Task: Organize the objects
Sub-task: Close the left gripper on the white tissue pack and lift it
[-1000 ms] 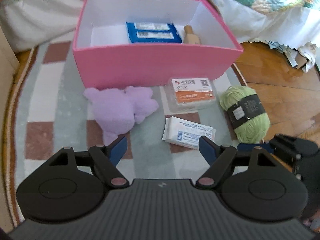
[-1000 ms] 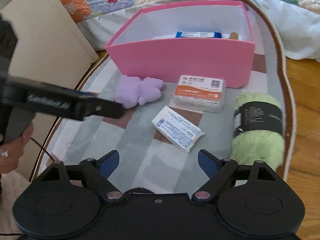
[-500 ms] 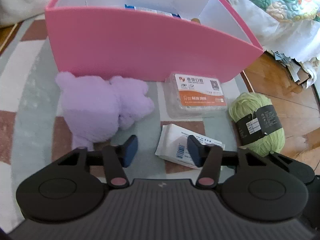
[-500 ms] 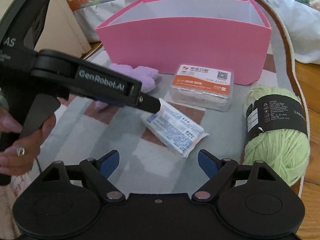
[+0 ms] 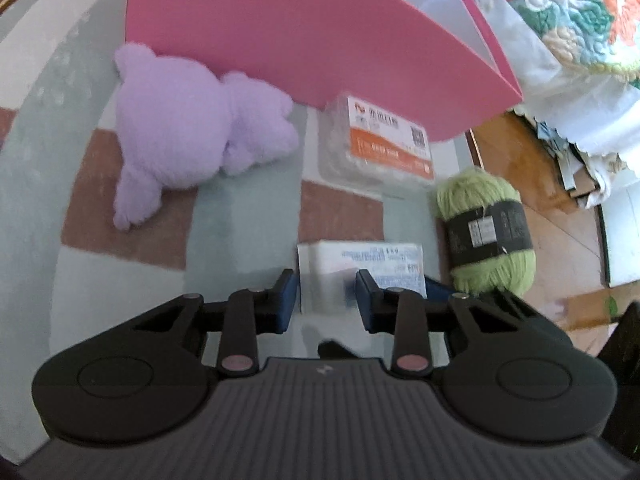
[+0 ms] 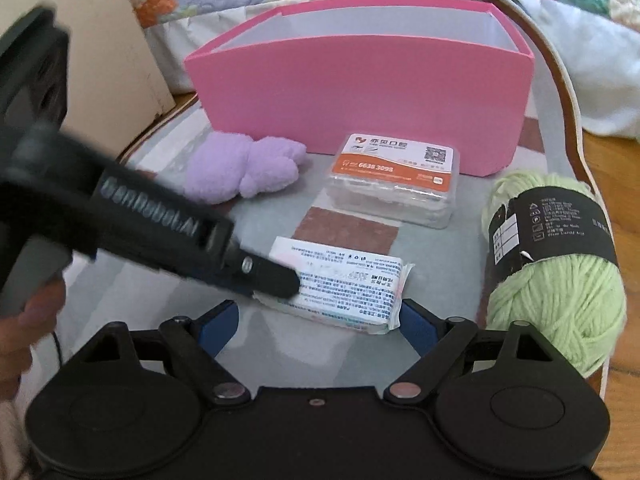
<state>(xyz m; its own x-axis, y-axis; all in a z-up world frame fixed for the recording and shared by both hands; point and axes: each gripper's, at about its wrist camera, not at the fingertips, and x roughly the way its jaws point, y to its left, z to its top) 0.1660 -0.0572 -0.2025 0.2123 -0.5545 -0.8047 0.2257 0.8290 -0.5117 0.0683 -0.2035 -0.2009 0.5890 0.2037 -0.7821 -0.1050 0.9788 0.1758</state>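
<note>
In the left wrist view, the white tissue packet (image 5: pixel 360 264) is seen lying on the rug (image 5: pixel 240 220), its near end set between the blue pads of the left gripper (image 5: pixel 327 300). The jaws are narrowed around it; whether the pads press it cannot be told through the blur. Half a second ago the packet lay ahead of wider-set pads. The purple plush (image 5: pixel 188 144), the clear box with the orange label (image 5: pixel 380 148) and the green yarn ball (image 5: pixel 486 232) are seen beyond, before the pink box (image 5: pixel 312 40).

In the right wrist view, the right gripper (image 6: pixel 316 324) is held spread wide, just short of the packet (image 6: pixel 344 284). The left gripper (image 6: pixel 276 280) is shown lying across the packet's left end, where earlier it only reached its corner.
</note>
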